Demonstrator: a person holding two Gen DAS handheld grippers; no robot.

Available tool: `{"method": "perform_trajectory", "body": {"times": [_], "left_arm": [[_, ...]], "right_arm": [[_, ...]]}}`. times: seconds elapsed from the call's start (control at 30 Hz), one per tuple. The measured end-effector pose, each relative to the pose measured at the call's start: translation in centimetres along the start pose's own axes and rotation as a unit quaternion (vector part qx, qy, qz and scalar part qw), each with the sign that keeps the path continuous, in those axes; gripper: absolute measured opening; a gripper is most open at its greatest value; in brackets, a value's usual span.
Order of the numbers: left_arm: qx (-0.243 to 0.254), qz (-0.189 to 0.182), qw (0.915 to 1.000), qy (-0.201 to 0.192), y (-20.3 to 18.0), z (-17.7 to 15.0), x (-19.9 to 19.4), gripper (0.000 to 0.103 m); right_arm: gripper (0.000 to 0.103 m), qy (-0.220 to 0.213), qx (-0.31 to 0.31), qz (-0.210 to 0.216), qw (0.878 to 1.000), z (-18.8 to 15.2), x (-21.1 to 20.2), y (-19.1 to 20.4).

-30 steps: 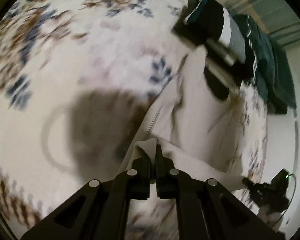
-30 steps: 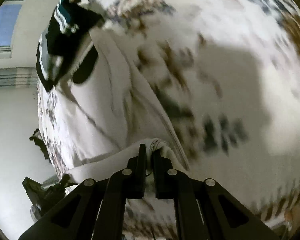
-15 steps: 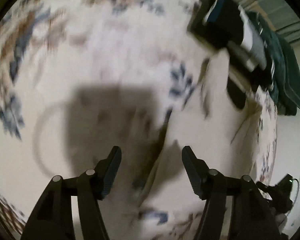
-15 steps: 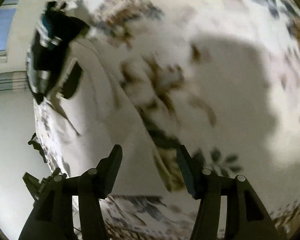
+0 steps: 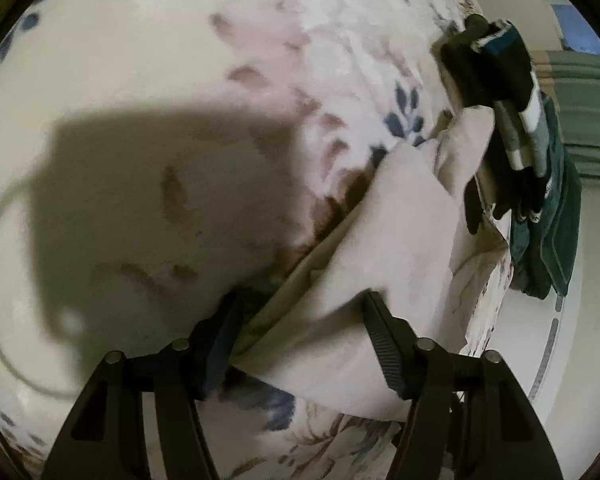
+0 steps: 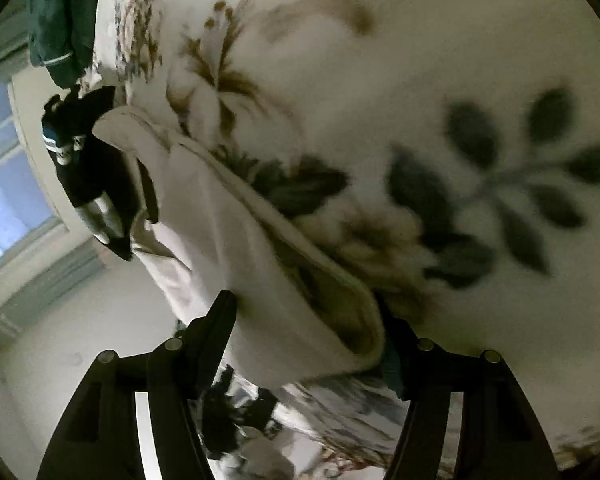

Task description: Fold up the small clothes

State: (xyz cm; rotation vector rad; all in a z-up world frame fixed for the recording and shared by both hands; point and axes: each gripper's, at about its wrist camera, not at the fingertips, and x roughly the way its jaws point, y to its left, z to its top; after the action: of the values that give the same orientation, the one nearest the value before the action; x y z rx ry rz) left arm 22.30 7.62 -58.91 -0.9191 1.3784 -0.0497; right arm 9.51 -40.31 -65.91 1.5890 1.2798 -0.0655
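- Cream garment [image 5: 400, 240] lies on a flowered blanket [image 5: 180, 80], a long pale strip running from the near tongs toward a stack of dark folded clothes [image 5: 496, 80] at its far end.
- A second ago both tongs were clamped on a bunched edge of this garment; half a second ago both had let go and spread wide.
- Now the left tongs [image 5: 300, 328] stand wide open with the near end of the cloth lying between the jaws; the cloth's folded edge touches or nearly touches the left finger, while the right finger sits on the far side of the fold.
- The right tongs [image 6: 306, 328] are likewise spread, with the rounded near edge of the garment [image 6: 260, 280] between the jaws; nothing is pinched.
- My reading: one fold has just been laid down and released, and both tongs have come back low over the near edge, most likely to take a fresh grip for the next fold.
- Whether the fingers rest on the blanket or hover just above it I cannot tell; both views are blurred.
- In the right view the dark stack [image 6: 84, 160] touches the far end of the garment, with a green cloth [image 6: 60, 20] beyond it at the blanket's edge.
- The near edge looks doubled, so a clean pinch would need both layers.
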Motion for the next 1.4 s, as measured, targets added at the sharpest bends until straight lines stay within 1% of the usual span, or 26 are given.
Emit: {"method": "perform_trajectory", "body": {"times": [0.03,0.07,0.1,0.13,0.17,0.2,0.23,0.27,0.3,0.4,0.6,0.7,0.77,0.8,0.87,0.93,0.97,1.0,1.03,1.07,1.13,1.27,1.3,1.33,1.37,1.4], "left_arm": [[0.004,-0.001,1.0000,-0.005,-0.4,0.0,0.0,0.058],[0.010,-0.002,0.9999,-0.011,-0.6,-0.1,0.0,0.044],[0.018,0.000,0.9997,-0.015,-0.9,-0.1,0.0,0.019],[0.023,0.001,0.9996,-0.014,-1.1,-0.2,0.1,0.013],[0.028,0.005,0.9994,-0.017,-1.4,-0.2,0.2,0.013],[0.035,0.011,0.9991,-0.022,-1.8,-0.2,0.2,0.009],[0.042,0.012,0.9987,-0.026,-2.0,-0.3,0.1,0.008],[0.054,0.017,0.9979,-0.032,-2.4,-0.4,-0.1,0.007],[0.062,0.020,0.9972,-0.036,-2.7,-0.5,-0.3,0.007],[0.070,0.017,0.9965,-0.043,-3.1,-0.6,-1.1,0.006],[0.091,0.015,0.9949,-0.039,-3.0,-2.0,-3.1,0.004],[0.097,0.017,0.9945,-0.036,-2.8,-2.9,-4.2,0.004],[0.097,0.017,0.9945,-0.036,-2.9,-3.4,-4.6,0.004],[0.101,0.018,0.9941,-0.035,-3.0,-3.7,-4.7,0.004],[0.118,0.022,0.9923,-0.032,-3.2,-3.9,-4.6,0.007],[0.117,0.035,0.9924,-0.017,-3.1,-3.2,-4.0,0.010],[0.118,0.046,0.9918,-0.016,-3.1,-2.8,-4.0,0.017],[0.121,0.051,0.9911,-0.021,-3.2,-2.5,-4.0,0.030],[0.128,0.054,0.9899,-0.029,-3.3,-2.2,-4.2,0.038],[0.136,0.061,0.9880,-0.040,-3.6,-1.8,-4.3,0.051],[0.156,0.060,0.9843,-0.056,-4.5,-0.8,-4.2,0.052],[0.186,0.074,0.9793,-0.033,-5.6,1.1,-1.0,0.052],[0.191,0.083,0.9776,-0.028,-6.0,1.5,0.0,0.050],[0.201,0.083,0.9758,-0.026,-6.3,1.7,0.8,0.050],[0.218,0.093,0.9712,-0.025,-6.9,1.8,1.6,0.046],[0.232,0.099,0.9672,-0.028,-7.3,1.7,1.9,0.025]], "right_arm": [[0.067,0.000,-0.001,0.000,1.000,-0.1,0.2,0.1],[0.067,-0.001,-0.004,-0.002,1.000,-0.2,0.4,0.3],[0.067,-0.002,-0.007,-0.001,1.000,-0.4,0.4,0.6],[0.067,-0.002,-0.011,-0.001,1.000,-0.5,0.5,0.8],[0.067,-0.003,-0.018,0.000,1.000,-0.7,0.6,1.0],[0.061,-0.007,-0.022,-0.002,1.000,-0.7,0.7,1.3],[0.050,-0.012,-0.029,-0.009,0.999,-0.9,0.7,1.5],[0.026,-0.010,-0.038,-0.018,0.999,-1.0,0.9,1.8],[0.019,-0.013,-0.046,-0.025,0.999,-1.1,0.9,2.2],[0.015,-0.025,-0.063,-0.036,0.997,-1.7,0.6,3.1],[0.013,-0.033,-0.058,-0.044,0.997,-3.2,-0.6,2.8],[0.013,-0.036,-0.049,-0.037,0.997,-4.0,-1.4,2.6],[0.013,-0.031,-0.052,-0.042,0.997,-4.4,-1.6,2.8],[0.014,-0.020,-0.059,-0.049,0.997,-4.4,-1.6,2.8],[0.019,-0.013,-0.086,-0.088,0.992,-4.0,-1.6,3.4],[0.033,-0.019,-0.110,-0.126,0.986,-3.4,-2.2,3.9],[0.054,-0.026,-0.128,-0.148,0.980,-3.1,-2.7,4.5],[0.058,-0.039,-0.147,-0.155,0.976,-3.0,-3.4,5.2],[0.058,-0.051,-0.168,-0.168,0.970,-2.8,-3.9,5.9],[0.058,-0.057,-0.194,-0.180,0.963,-2.5,-4.2,6.9],[0.058,-0.053,-0.214,-0.179,0.959,-1.9,-4.0,7.9],[0.057,-0.046,-0.248,-0.182,0.950,0.0,-2.0,9.7],[0.041,-0.048,-0.255,-0.188,0.947,0.0,-1.5,10.1],[0.029,-0.057,-0.264,-0.204,0.941,0.0,-1.2,10.6],[0.015,-0.063,-0.270,-0.212,0.937,0.0,-1.0,11.0],[0.009,-0.068,-0.274,-0.211,0.936,-0.1,-1.1,11.2]]}}
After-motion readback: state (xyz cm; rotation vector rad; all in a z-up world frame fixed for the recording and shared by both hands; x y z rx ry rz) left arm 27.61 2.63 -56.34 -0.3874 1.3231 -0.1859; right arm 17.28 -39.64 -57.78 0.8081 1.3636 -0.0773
